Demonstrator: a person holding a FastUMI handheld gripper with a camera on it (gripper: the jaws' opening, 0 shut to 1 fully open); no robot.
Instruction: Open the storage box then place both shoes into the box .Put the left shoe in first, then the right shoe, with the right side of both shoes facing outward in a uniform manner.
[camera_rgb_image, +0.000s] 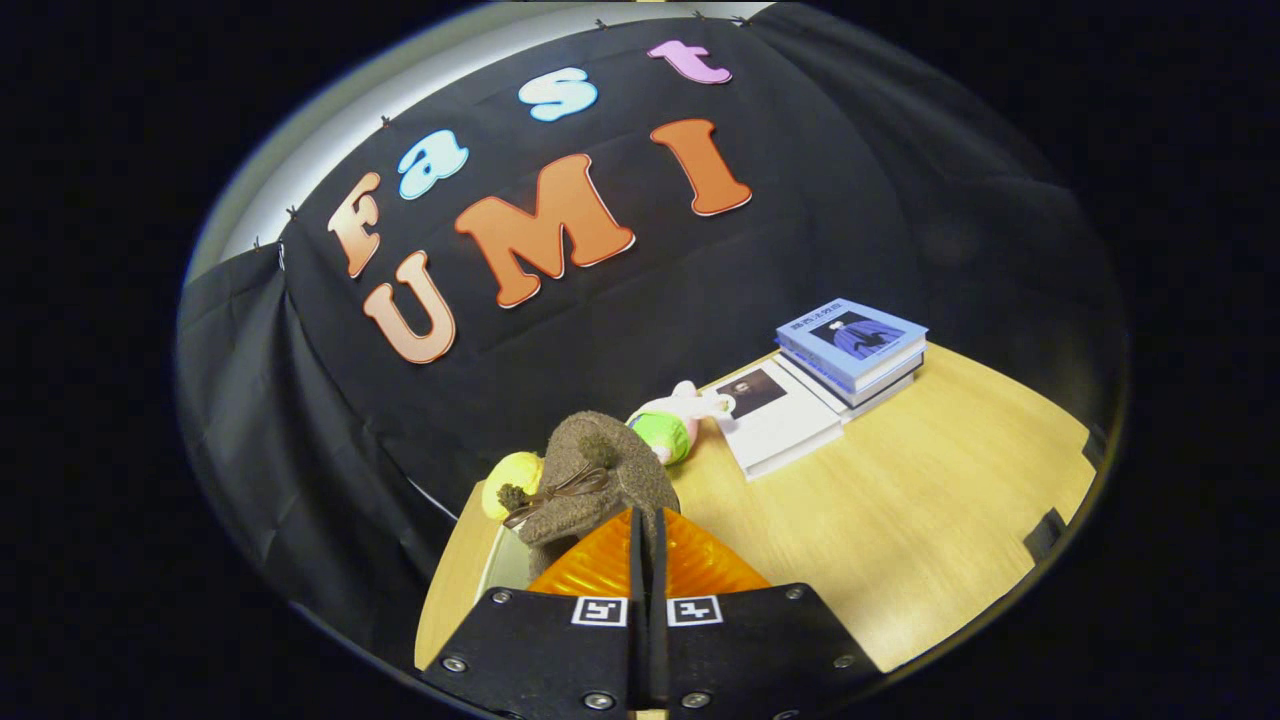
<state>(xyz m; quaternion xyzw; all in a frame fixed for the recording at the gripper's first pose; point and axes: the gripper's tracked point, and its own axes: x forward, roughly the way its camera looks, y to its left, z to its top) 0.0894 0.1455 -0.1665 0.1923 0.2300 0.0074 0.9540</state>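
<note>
The claw (648, 520) has its two fingers drawn in close, almost touching, and they pinch the rear edge of a brown fuzzy shoe (590, 480) between them. The shoe stands tilted at the fingertips, lifted above the desk (930, 520), its thin brown lace bow (555, 492) turned toward the camera. Just under the shoe, on its near-left side, a pale edge shows that may be the storage box (503, 565); too little of it is visible to tell whether it is open. Behind the shoe, touching or just beside it, lie a yellow plush toy (510, 482) and a pink and green plush toy (675, 420). Farther along the light wooden desk, a white book (780, 420) lies flat with a stack of blue books (852, 345) next to it.
</note>
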